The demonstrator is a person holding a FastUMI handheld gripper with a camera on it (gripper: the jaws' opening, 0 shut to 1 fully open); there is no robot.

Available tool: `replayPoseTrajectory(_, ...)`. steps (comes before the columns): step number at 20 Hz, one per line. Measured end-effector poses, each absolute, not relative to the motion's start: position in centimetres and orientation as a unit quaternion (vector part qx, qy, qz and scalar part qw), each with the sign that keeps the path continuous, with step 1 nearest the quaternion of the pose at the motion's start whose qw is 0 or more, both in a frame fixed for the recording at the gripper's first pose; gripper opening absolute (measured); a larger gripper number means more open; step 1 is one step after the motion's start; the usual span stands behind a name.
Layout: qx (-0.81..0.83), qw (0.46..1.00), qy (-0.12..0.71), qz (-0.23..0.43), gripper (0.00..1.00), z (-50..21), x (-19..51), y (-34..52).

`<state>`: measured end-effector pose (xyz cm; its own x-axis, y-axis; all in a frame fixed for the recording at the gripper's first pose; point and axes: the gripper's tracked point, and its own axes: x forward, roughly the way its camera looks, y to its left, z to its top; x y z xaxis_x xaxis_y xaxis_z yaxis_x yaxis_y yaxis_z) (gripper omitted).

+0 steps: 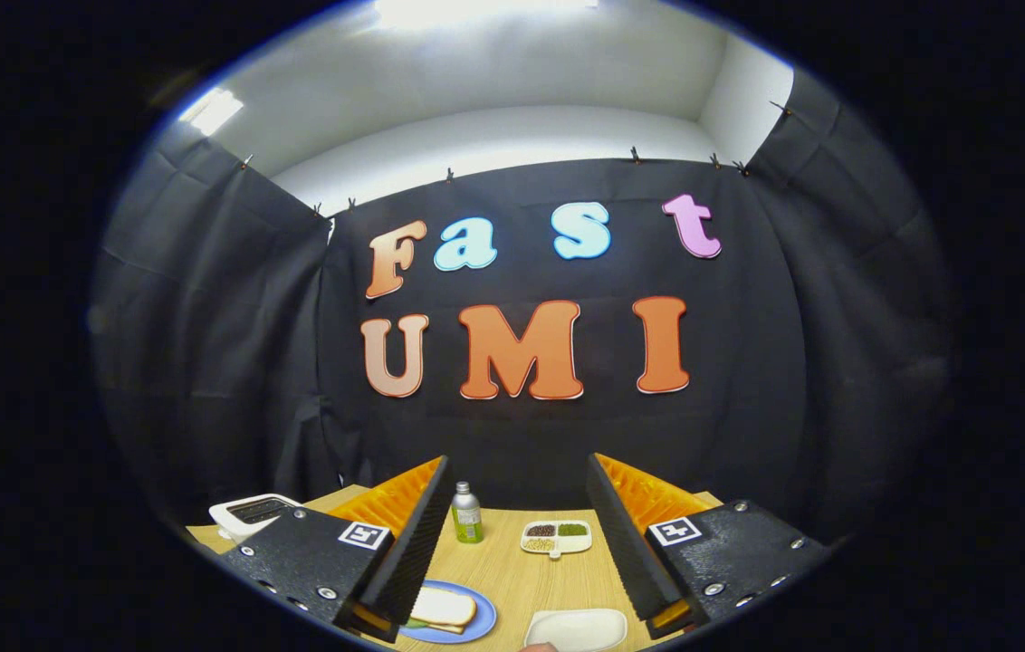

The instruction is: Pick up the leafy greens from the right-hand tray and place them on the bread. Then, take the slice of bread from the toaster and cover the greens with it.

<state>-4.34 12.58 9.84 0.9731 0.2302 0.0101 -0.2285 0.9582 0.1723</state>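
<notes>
We see the gripper (522,534) held above a light wooden worktop (526,580), with its two black ridged fingers (408,552) spread wide apart and nothing between the pads. Each finger carries an orange backing and a small square black-and-white marker on its housing.

Below the left finger, a blue plate (476,623) lies on the worktop, partly hidden by that finger. On it rests a slice of bread (445,605), and a thin green edge, which we take for the leafy greens (417,624), peeps out from beneath the slice at its near left side. We cannot tell how much of the greens lies under it.

Beside the plate, toward the right finger, sits a white tray (578,628) with rounded corners; its visible surface looks bare. A small pale shape touches its near edge, too little of it showing for us to name it.

Beyond the fingers, near the far side of the worktop, a small green bottle with a silver cap (466,513) stands upright. Just to its right lies a white divided dish (556,537) holding dark, green and pale portions in separate compartments.

Past the left finger, at the worktop's far left corner, stands a white toaster (252,512) with a dark slot on top. We cannot tell whether a slice sits in it.
</notes>
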Motion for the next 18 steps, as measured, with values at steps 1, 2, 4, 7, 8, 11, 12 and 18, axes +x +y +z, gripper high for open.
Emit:
replayPoseTrajectory(1,0.086,0.990,0.000,0.113,0.89,10.2,-4.6,12.5)
replayPoseTrajectory(2,0.088,0.990,-0.007,0.112,0.90,10.7,-4.8,12.4)
replayPoseTrajectory(4,0.091,0.989,-0.015,0.112,0.90,11.6,-4.7,12.6)
replayPoseTrajectory(7,0.090,0.988,-0.027,0.123,0.90,13.1,-5.0,13.1)
replayPoseTrajectory(8,0.091,0.988,-0.031,0.122,0.90,13.5,-5.1,13.1)
replayPoseTrajectory(11,0.083,0.989,-0.035,0.116,0.90,13.7,-5.3,12.7)
replayPoseTrajectory(12,0.080,0.990,-0.037,0.114,0.91,13.8,-5.4,12.7)
replayPoseTrajectory(18,0.079,0.989,-0.040,0.118,0.91,13.1,-5.4,12.5)
